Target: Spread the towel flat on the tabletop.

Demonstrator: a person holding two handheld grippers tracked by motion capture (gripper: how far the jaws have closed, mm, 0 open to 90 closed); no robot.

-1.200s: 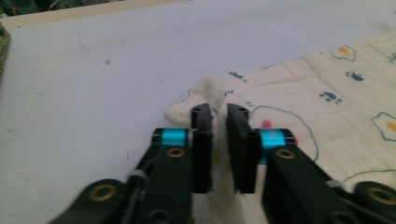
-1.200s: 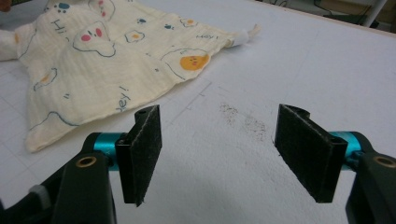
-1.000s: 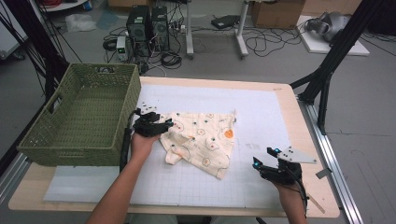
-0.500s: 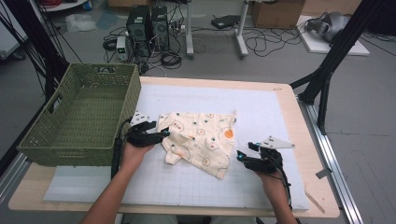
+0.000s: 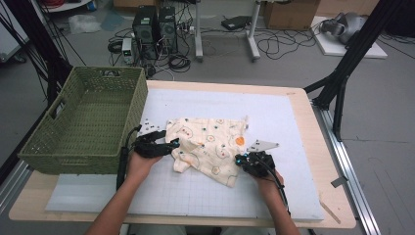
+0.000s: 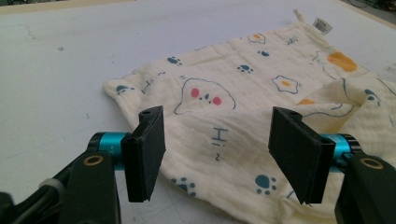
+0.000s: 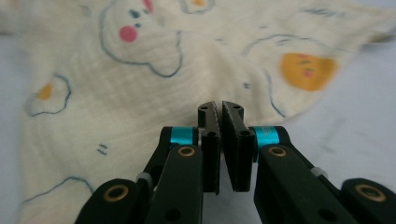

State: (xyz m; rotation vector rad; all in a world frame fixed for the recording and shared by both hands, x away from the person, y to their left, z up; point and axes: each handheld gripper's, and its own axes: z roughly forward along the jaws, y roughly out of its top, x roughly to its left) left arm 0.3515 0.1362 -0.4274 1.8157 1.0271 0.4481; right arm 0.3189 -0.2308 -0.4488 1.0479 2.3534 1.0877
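A cream cloth [image 5: 208, 147] printed with eggs, paw prints and faces lies crumpled on the white mat [image 5: 279, 112]. My left gripper [image 5: 172, 144] sits at the cloth's left edge. In the left gripper view its jaws stand open [image 6: 217, 140] low over the cloth [image 6: 243, 88], with fabric between them but untouched. My right gripper [image 5: 238, 160] is at the cloth's lower right edge. Its jaws have just been closing, and in the right gripper view they meet [image 7: 219, 107] at the border of the cloth [image 7: 140, 93], pinching it.
A green woven basket [image 5: 83, 122] stands at the table's left, close beside my left hand. The mat covers most of the wooden table [image 5: 328, 161]. Black frame legs [image 5: 342, 83] rise at the right. Cables and computer cases lie on the floor beyond.
My right gripper has moved left across the mat to the cloth's edge and its jaws have gone from open to shut. The left gripper has stayed near the cloth's left edge.
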